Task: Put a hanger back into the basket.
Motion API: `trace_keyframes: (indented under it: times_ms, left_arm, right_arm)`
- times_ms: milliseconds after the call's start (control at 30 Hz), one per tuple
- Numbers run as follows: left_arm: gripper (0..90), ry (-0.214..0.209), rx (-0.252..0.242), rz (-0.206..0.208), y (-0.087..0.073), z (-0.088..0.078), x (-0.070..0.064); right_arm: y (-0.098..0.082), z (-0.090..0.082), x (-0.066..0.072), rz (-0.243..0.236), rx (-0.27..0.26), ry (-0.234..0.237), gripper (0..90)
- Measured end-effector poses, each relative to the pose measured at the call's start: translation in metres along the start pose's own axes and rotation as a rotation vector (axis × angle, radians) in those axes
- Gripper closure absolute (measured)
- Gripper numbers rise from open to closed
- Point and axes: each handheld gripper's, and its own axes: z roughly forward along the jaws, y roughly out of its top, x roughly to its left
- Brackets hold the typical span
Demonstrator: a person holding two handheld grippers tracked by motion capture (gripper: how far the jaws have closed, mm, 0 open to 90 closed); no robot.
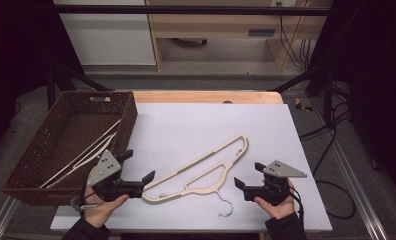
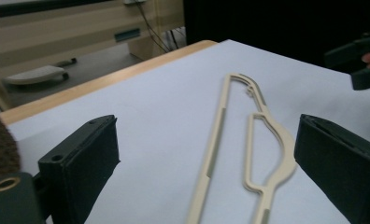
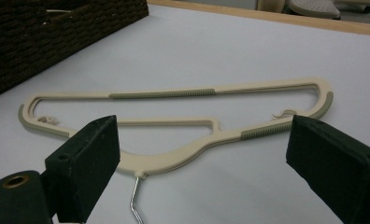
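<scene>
A cream plastic hanger point(image 1: 201, 169) with a metal hook point(image 1: 226, 205) lies flat on the white table sheet point(image 1: 196, 125), its hook toward the front edge. My left gripper point(image 1: 136, 167) is open just left of the hanger's near-left end, nothing between its jaws. In the left gripper view the hanger point(image 2: 248, 140) stretches away between the open jaws. My right gripper point(image 1: 248, 176) is open to the right of the hook, empty. The right gripper view has the hanger point(image 3: 183, 126) lying across, just beyond the open jaws. A second cream hanger point(image 1: 86, 152) lies inside the brown basket point(image 1: 41, 145).
The woven brown basket stands at the table's left, its wall point(image 3: 57, 32) visible in the right gripper view. A wooden table edge point(image 1: 206, 96) runs along the back. Bare white sheet lies behind the hanger. Cables point(image 1: 331, 135) hang off the right side.
</scene>
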Motion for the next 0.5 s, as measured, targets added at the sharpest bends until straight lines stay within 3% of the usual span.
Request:
trace_keyframes:
  times_ms: [333, 500]
  left_arm:
    - [6.6, -0.061, 0.075, -0.038, -0.03, 0.026, -0.01]
    - [7.1, -0.072, 0.105, -0.037, -0.042, 0.038, -0.017]
  right_arm:
    - [-0.009, 0.011, 0.007, 0.005, 0.035, 0.02, 14.1]
    - [-0.014, 0.019, 0.011, 0.014, 0.074, 0.036, 15.8]
